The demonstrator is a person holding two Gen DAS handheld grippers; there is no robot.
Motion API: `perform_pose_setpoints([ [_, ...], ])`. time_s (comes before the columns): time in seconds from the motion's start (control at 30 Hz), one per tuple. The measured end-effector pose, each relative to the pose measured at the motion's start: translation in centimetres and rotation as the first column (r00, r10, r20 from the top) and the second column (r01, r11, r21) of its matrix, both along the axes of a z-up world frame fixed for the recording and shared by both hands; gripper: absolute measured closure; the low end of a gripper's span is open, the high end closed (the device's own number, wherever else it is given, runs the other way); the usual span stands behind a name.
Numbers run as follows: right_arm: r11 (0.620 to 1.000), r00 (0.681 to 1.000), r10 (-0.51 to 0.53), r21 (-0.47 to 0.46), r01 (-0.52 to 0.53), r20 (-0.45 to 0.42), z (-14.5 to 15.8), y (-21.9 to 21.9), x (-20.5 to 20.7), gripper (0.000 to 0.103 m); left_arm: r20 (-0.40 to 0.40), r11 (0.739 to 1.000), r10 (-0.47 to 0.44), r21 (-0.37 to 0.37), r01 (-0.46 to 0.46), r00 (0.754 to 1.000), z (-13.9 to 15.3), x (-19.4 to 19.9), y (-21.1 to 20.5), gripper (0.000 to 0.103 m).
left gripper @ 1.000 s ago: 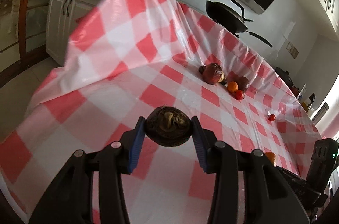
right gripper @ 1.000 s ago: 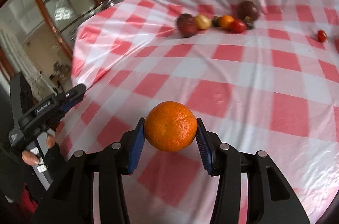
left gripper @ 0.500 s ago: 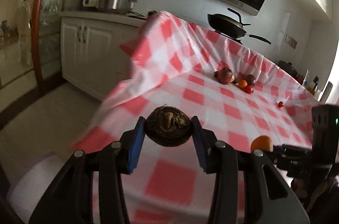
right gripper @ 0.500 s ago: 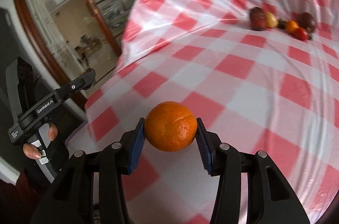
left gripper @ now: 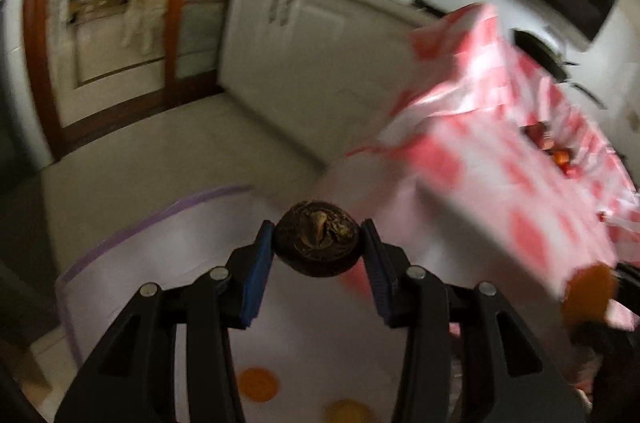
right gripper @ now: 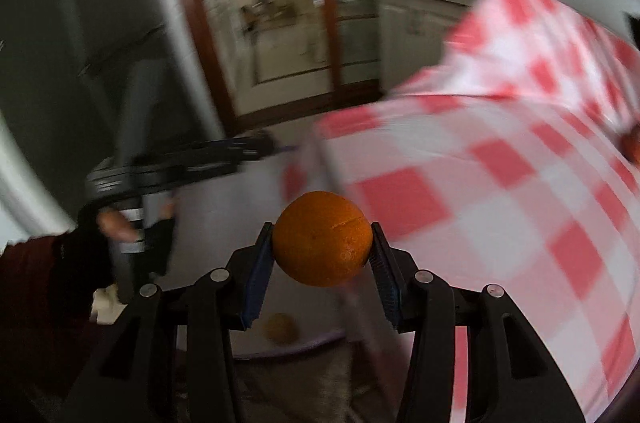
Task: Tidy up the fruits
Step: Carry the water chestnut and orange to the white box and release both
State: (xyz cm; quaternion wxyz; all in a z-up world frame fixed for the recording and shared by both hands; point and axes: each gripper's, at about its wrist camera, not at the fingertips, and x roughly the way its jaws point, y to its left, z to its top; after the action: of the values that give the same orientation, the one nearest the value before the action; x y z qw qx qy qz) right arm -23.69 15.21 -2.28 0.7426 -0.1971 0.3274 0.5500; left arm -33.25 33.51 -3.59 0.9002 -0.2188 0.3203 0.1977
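Note:
My left gripper [left gripper: 318, 249] is shut on a dark brown wrinkled fruit [left gripper: 318, 243] and holds it over a pale bin with a purple rim [left gripper: 120, 235] beside the table. Two orange fruits [left gripper: 257, 384] lie in the bin. My right gripper [right gripper: 322, 249] is shut on an orange [right gripper: 322, 238], which also shows blurred in the left wrist view [left gripper: 590, 287]. The left gripper shows blurred in the right wrist view [right gripper: 188, 159]. A yellowish fruit [right gripper: 281, 328] lies below the right gripper. A cluster of fruits [left gripper: 548, 145] sits far off on the table.
The table has a red and white checked cloth [right gripper: 500, 183] that hangs over its edge. White cabinets [left gripper: 288, 35] and a wooden door frame [left gripper: 36, 35] stand behind. A black pan [left gripper: 540, 53] sits at the table's far end. Both views are motion-blurred.
Both grippers have swung left, off the table and toward the bin by the floor, each still holding its fruit. The table has slid to the right of both views.

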Motion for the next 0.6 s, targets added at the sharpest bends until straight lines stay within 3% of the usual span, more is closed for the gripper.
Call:
perform_pose_setpoints([
  [0.13, 0.978, 0.984, 0.175, -0.119, -0.169, 0.039, -2.6, 3.9, -3.8, 0.056, -0.096, 0.993, 0.096, -0.059, -0.102, 0.991, -3.0, -0.8, 2.4, 0.059],
  [0.23, 0.951, 0.968, 0.248, -0.199, -0.238, 0.027, -4.9, 6.0, -5.4, 0.056, -0.159, 0.980, 0.158, -0.095, -0.175, 0.975, -4.9, -1.3, 4.1, 0.059],
  [0.43, 0.877, 0.957, 0.289, -0.400, -0.267, -0.003, -10.9, 9.7, -6.1, 0.056, -0.291, 0.952, 0.238, -0.117, -0.282, 0.927, -8.3, -2.0, 6.2, 0.059],
  [0.6, 0.807, 0.967, 0.255, -0.548, -0.217, -0.007, -15.5, 11.1, -5.6, 0.056, -0.379, 0.929, 0.266, -0.146, -0.341, 0.887, -11.0, -2.4, 7.4, 0.059],
])
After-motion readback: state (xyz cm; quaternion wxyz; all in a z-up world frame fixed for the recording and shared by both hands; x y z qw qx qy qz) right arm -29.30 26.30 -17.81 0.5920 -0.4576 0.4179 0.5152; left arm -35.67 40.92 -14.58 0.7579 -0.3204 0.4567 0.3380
